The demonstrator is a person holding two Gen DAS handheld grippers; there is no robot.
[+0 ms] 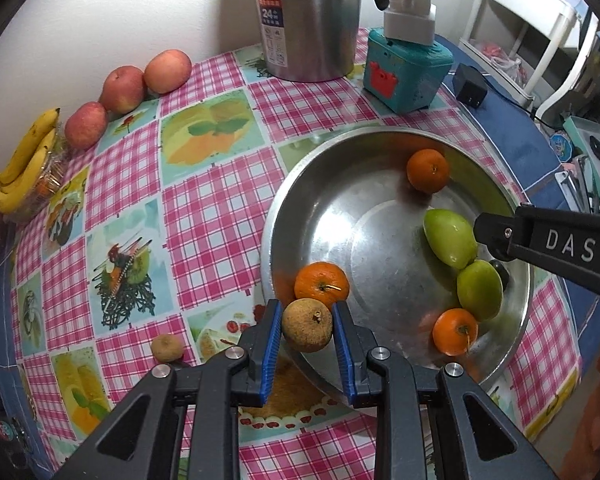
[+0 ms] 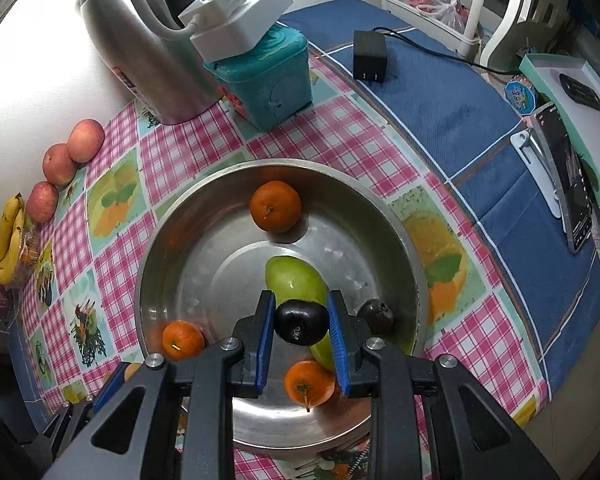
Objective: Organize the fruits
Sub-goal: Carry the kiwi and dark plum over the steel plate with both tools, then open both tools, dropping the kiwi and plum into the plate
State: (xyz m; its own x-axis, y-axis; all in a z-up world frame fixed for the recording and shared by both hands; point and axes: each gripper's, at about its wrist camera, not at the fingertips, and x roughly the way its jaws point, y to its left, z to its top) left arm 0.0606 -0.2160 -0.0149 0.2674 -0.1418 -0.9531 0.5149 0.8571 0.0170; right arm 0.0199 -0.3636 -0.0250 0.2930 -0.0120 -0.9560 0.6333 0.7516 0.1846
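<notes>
My left gripper [image 1: 307, 330] is clamped on a small brown fruit [image 1: 307, 325], its blue pads pressing each side, and it hangs just over the near rim of the bowl [image 1: 331, 208]. My right gripper [image 2: 300, 326] is closed the same way on a dark plum [image 2: 301, 321], poised above the bowl's middle, over the green mangoes [image 2: 296, 280].

As I judge it, the step is to set both fruits down in the bowl. To do it well I'd bring the left one further in past the rim before letting go, since a drop here could catch the edge and roll back onto the cloth [image 1: 212, 216]. I'd lower both close to the metal and part the pads slowly; the floor is smooth and slopes to the centre, so round fruit will run.

From the left: bananas [image 1: 24, 168], curved and speckled, then three blushed apples [image 1: 122, 89] along the wall. A second brown fruit [image 1: 166, 347] lies on the glossy pink-check cloth, well outside the bowl and yet to be gathered. The held one is rough and matt, with a stub of stem. The bowl is dull scratched steel, wide and shallow. In it sit three dimpled oranges [image 1: 320, 285], two waxy mangoes tapering to a point, and another dark plum [image 2: 375, 314] by the right wall. My plum is glossy and nearly black.
</notes>
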